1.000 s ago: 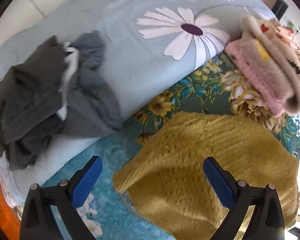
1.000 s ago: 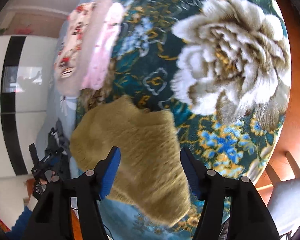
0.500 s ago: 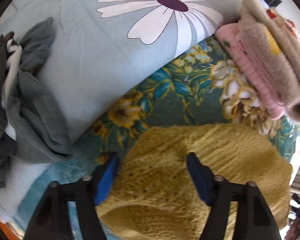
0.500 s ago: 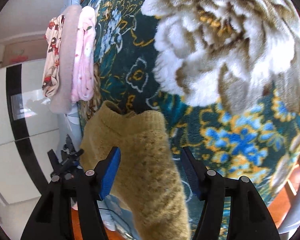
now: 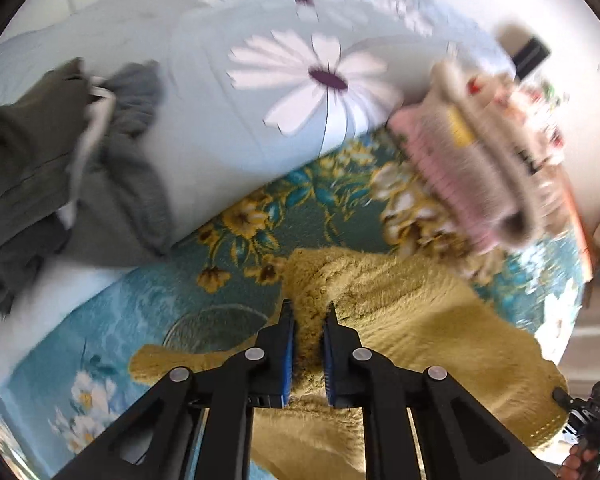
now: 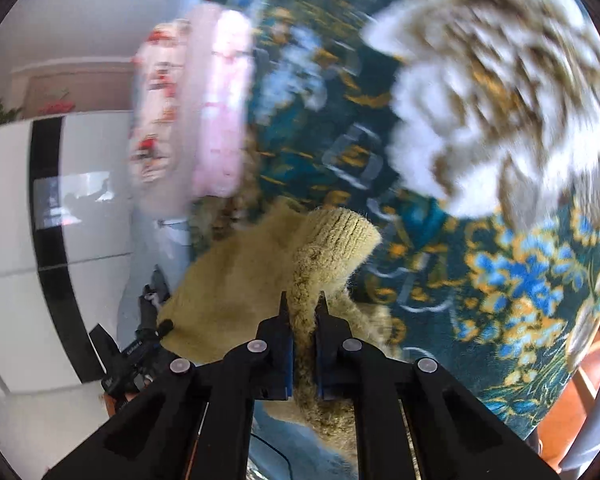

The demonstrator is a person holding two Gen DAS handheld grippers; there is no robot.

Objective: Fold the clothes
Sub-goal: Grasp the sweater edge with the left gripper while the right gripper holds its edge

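While I hold both ends, sweater: mustard knit sweater (image 5: 400,304) lying on the floral bedspread (image 5: 260,236).
Left gripper (image 5: 309,316): jaws clenched on sweater edge.
Right gripper (image 6: 302,306): jaws pinching ribbed cuff (image 6: 340,236).
Nearby: folded pink stack (image 5: 472,160), grey clothes (image 5: 60,172).

The mustard sweater (image 5: 412,312) is a fuzzy, ribbed knit, the floral blanket (image 6: 480,264) under it a plush, short-piled fabric, the daisy-print quilt (image 5: 236,92) a smooth matt cloth, and the left gripper (image 5: 308,320) matt black plastic with blue ridged pads (image 5: 287,344).
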